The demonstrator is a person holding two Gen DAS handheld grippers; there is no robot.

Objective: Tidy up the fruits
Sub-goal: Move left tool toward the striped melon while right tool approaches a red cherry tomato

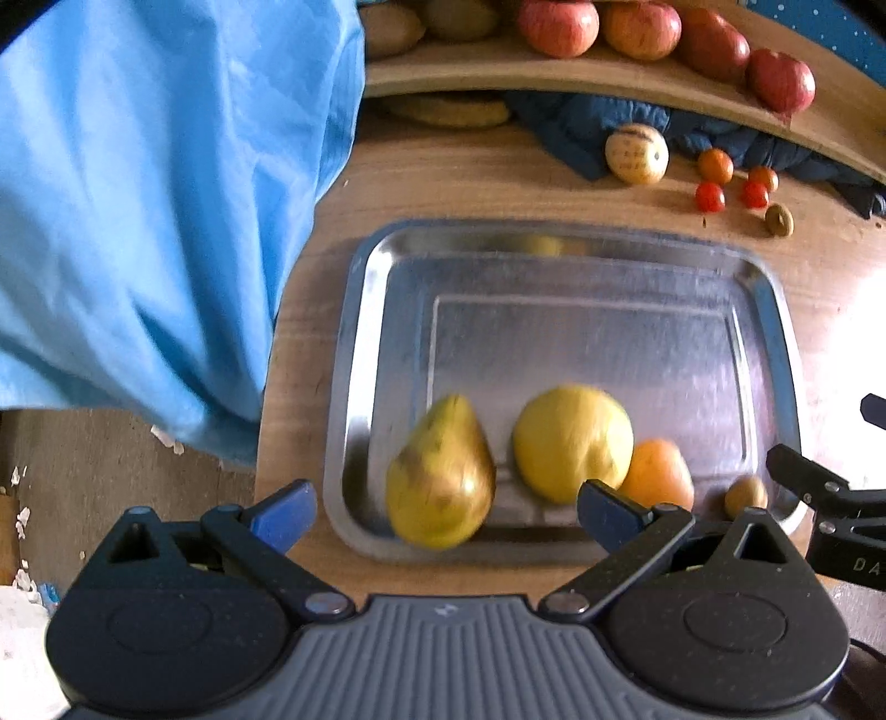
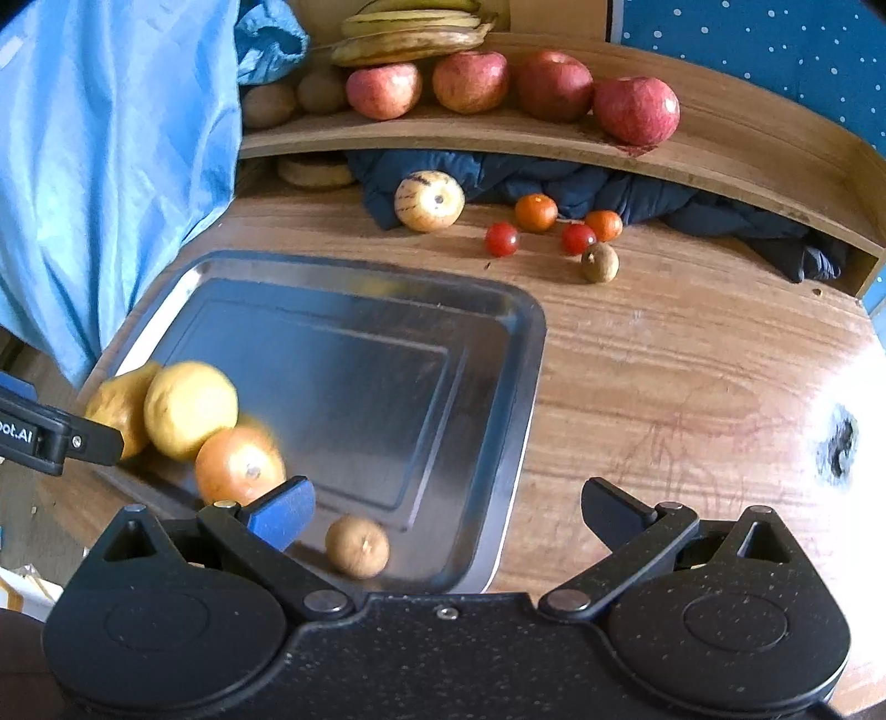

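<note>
A steel tray [image 1: 554, 266] [image 2: 498, 343] lies on the wooden table. At its near end sit a blurred yellow-green pear [image 1: 440, 476] [image 2: 119, 407], a yellow lemon-like fruit [image 1: 573, 440] [image 2: 191, 407], an orange [image 1: 662, 473] [image 2: 238, 462] and a small brown round fruit [image 1: 746, 494] [image 2: 357, 545]. My left gripper [image 1: 446, 515] is open, the pear lying between its fingers, not gripped. My right gripper [image 2: 446, 512] is open over the tray's near right corner, with the brown fruit just inside its left finger. Loose on the table beyond: a striped pale melon [image 2: 429, 200], small oranges [image 2: 535, 212], cherry tomatoes [image 2: 502, 239], another brown fruit [image 2: 599, 262].
A raised wooden shelf [image 2: 554, 138] at the back carries red apples [image 2: 637, 109], kiwis [image 2: 268, 103] and bananas [image 2: 410, 33]. Dark blue cloth [image 2: 609, 194] is bunched under the shelf. A light blue cloth [image 1: 155, 210] hangs along the left side. Bare tabletop [image 2: 692, 387] lies right of the tray.
</note>
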